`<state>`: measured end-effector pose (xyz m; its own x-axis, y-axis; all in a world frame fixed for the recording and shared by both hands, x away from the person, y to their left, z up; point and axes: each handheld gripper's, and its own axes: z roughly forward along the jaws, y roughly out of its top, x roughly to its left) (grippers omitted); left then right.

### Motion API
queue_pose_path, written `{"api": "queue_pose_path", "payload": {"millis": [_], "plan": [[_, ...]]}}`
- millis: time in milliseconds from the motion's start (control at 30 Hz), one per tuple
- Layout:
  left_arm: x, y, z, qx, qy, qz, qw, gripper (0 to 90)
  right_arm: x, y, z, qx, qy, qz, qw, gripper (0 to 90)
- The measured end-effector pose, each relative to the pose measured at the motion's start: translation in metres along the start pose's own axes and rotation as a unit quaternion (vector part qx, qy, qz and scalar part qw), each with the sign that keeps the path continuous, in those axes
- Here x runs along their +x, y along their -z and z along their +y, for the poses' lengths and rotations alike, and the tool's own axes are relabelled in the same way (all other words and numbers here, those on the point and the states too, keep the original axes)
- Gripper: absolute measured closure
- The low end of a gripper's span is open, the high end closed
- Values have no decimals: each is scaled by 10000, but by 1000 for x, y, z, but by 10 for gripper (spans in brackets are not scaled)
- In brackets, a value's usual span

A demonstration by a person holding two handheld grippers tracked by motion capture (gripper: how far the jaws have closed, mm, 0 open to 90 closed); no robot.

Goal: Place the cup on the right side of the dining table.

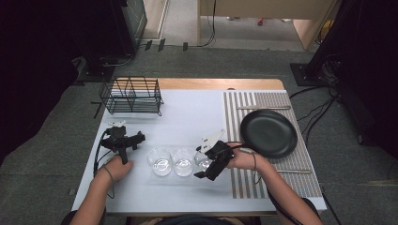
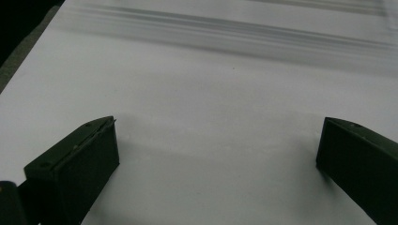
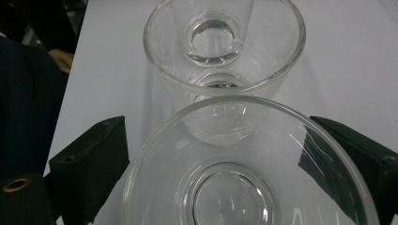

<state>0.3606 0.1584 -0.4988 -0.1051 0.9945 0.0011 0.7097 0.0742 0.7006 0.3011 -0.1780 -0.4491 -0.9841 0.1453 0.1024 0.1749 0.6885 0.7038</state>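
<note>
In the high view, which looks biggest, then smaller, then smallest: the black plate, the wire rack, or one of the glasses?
1. Wire rack and black plate: too alike to rank.
2. Middle glass, clearly smallest.

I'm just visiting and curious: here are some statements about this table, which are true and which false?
1. Three clear glasses stand in a row on the white table. True: left glass, middle glass, right glass.
2. The black plate sits inside the wire rack. False: it lies on the striped mat, far from the rack.
3. The right gripper has a glass between its jaws. True.
4. The left gripper holds a glass. False: its jaws stand open over bare table.
5. The wire rack stands at the table's far left. True.
</note>
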Motion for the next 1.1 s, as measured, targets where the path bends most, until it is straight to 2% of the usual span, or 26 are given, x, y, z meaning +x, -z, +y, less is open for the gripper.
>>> {"api": "queue_pose_path", "payload": {"millis": [67, 133, 267, 400, 567, 1100], "plan": [[0, 0, 0, 2, -2, 1, 10000, 0, 0, 0, -1, -14, 0, 10, 10000, 97], [0, 0, 0, 2, -2, 0, 10000, 0, -1, 0, -1, -46, -28, -98, 9999, 143], [0, 0, 0, 1, -1, 0, 10000, 0, -2, -1, -2, -76, -22, -118, 9999, 142], [0, 0, 0, 3, -2, 0, 10000, 0, -3, -2, -3, 36, 44, -189, 9998, 142], [0, 0, 0, 4, -2, 1, 10000, 0, -2, -2, -3, 35, 79, -139, 9999, 179], [0, 0, 0, 3, -2, -1, 10000, 0, -4, -1, -4, -44, 22, -74, 10000, 182]]}}
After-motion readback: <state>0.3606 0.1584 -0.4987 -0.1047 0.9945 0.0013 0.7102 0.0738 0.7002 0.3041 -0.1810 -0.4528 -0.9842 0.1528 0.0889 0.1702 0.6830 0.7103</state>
